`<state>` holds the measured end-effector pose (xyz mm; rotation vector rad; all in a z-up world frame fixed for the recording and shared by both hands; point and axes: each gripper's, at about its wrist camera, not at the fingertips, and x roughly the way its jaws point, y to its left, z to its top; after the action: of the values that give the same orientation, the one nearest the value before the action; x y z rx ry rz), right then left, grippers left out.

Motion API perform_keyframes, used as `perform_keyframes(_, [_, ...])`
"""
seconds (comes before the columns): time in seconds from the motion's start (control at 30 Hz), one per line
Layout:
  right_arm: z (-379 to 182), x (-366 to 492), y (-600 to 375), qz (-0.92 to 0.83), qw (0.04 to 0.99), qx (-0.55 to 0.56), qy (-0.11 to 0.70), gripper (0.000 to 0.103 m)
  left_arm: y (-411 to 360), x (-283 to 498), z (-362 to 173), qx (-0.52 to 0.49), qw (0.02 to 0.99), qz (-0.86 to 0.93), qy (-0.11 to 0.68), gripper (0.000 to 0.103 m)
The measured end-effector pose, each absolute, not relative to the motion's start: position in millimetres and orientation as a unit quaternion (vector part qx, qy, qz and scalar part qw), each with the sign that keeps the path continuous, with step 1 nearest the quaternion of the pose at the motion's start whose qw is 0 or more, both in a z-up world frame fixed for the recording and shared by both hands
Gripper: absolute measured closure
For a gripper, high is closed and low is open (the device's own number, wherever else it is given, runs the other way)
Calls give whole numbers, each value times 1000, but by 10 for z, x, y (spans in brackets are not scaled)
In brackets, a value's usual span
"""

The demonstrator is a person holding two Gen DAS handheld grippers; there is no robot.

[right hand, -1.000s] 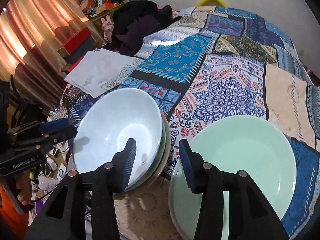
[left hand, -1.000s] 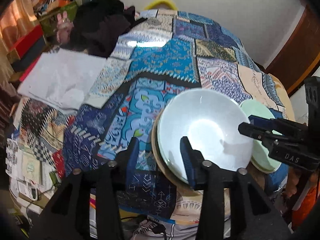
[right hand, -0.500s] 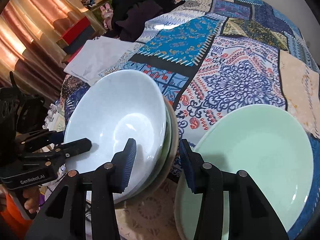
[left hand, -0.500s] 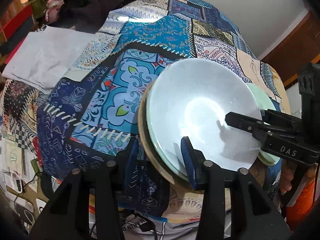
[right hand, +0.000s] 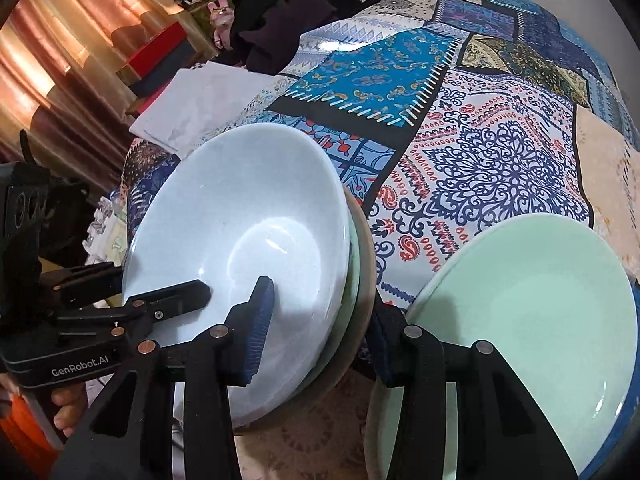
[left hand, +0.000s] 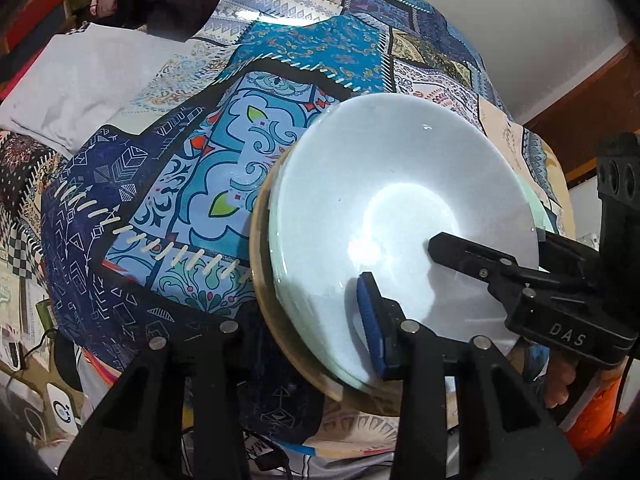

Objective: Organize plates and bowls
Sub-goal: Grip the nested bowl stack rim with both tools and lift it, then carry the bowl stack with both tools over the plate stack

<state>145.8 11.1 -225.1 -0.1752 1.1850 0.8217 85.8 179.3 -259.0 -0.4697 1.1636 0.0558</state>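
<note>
Two claws straddle opposite edges of a stack of dishes on a patchwork-covered worktop. The left claw has its blue-padded right finger inside the pale blue bowl that tops the stack, and its other finger outside and below the rim, largely hidden; its jaws are closing with the rims between them, and whether the pads already press cannot be told. The right claw comes in from the far side of the same stack, its left finger inside the bowl and its right finger outside, tucked behind the edge; these jaws are closing too, contact likewise unclear. Beneath the bowl lie a green dish and a tan plate, their edges showing between the right claw's fingers. A mint-green plate sits just beside the stack, beyond the right claw's right finger. Ahead of both claws, well apart, lie a white cloth and dark clothes.
</note>
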Motion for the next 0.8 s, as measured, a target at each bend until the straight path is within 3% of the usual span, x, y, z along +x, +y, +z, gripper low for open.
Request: perform_keyframes(0.8, [-1971, 1505, -46, 363, 767, -31, 528, 70, 1685, 837, -2218, -219, 820, 69, 525, 65])
